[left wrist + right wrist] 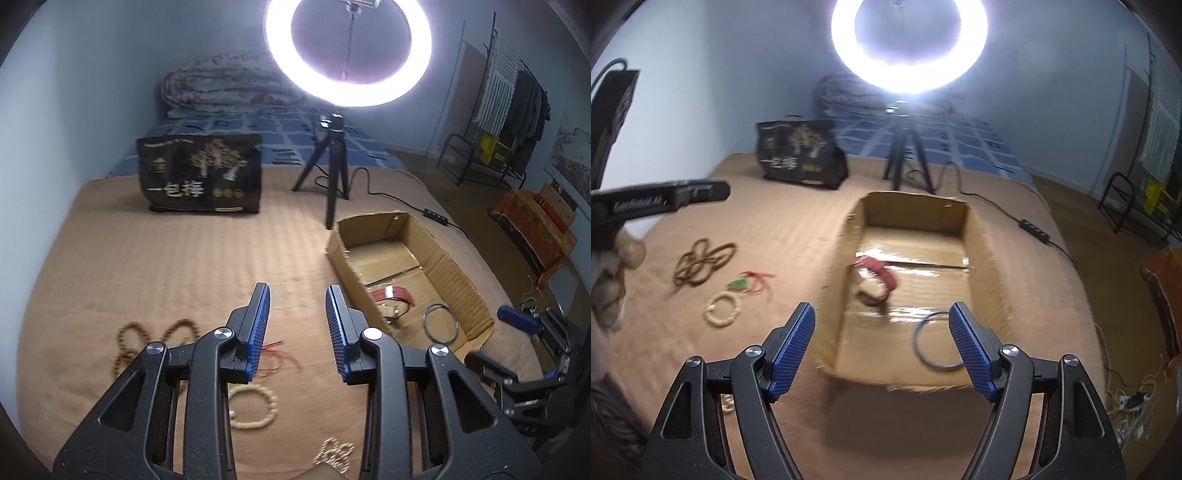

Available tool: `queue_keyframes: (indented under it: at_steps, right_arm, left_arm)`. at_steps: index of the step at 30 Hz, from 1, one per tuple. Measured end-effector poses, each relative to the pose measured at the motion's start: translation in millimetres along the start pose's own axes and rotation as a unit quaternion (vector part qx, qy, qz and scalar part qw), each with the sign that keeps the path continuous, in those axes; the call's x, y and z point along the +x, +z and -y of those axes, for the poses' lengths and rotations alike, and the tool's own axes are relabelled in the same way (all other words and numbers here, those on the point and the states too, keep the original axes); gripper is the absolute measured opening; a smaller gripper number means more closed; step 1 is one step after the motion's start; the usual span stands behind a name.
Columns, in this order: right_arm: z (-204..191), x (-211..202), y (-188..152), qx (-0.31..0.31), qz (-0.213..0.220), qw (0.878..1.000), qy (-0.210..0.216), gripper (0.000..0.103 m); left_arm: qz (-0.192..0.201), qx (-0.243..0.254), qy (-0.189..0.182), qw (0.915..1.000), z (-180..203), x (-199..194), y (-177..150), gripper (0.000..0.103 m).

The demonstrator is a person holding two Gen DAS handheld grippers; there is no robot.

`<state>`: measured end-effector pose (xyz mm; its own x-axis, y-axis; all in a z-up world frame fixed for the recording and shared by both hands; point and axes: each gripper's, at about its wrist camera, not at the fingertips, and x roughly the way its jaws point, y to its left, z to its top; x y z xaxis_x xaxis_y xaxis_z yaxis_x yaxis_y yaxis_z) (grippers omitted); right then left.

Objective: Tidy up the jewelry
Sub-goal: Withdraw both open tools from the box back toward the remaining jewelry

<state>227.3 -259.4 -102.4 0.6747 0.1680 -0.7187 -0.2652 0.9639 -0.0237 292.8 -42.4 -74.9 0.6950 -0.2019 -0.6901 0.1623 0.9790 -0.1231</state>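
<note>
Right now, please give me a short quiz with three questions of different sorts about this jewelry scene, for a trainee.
1. True or false: the thin metal bangle lies inside the cardboard box.
2. Multiple choice: what is between the fingers of the left gripper?
A. the cream bead bracelet
B. nothing
C. the red watch
3. Fill in: the dark brown bead string lies on the ____, outside the box.

Key: 1 true; 2 B; 3 tan blanket. The right gripper is also open and empty.
</note>
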Motion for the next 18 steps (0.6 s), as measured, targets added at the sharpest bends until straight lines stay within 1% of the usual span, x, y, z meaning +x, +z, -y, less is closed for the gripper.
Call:
queue_keyframes:
  at_steps: [2, 4, 8, 12, 17, 18]
  right_arm:
    - [-11, -2, -7, 0.001, 0.004, 1.000, 0.031, 0.075]
    - [-22, -2, -12, 0.001, -0.005, 0.998, 0.058, 0.075]
    - [-48, 6, -19, -0.003, -0.042, 0.996, 0.083, 0.075]
    - [-75, 24, -29, -0.002, -0.093, 0.989, 0.119, 0.075]
    - [-96, 44, -44, -0.015, -0.142, 0.982, 0.121, 0.075]
    - [-99, 50, -47, -0.013, -0.150, 0.981, 0.121, 0.075]
  left_arm:
    - [0.001, -0.003, 0.002, 1.0000, -10, -7, -3, 0.031]
    - [0.002, -0.003, 0.006, 1.0000, -21, -15, -6, 0.031]
    - [0.002, -0.002, 0.016, 0.9999, -37, -26, -14, 0.031]
    - [-0.004, -0.006, 0.019, 0.9998, -52, -31, -24, 0.031]
    - [-0.022, -0.024, 0.026, 0.9991, -80, -29, -38, 0.031]
    - [-0.026, -0.028, 0.028, 0.9989, -86, -29, -41, 0.033]
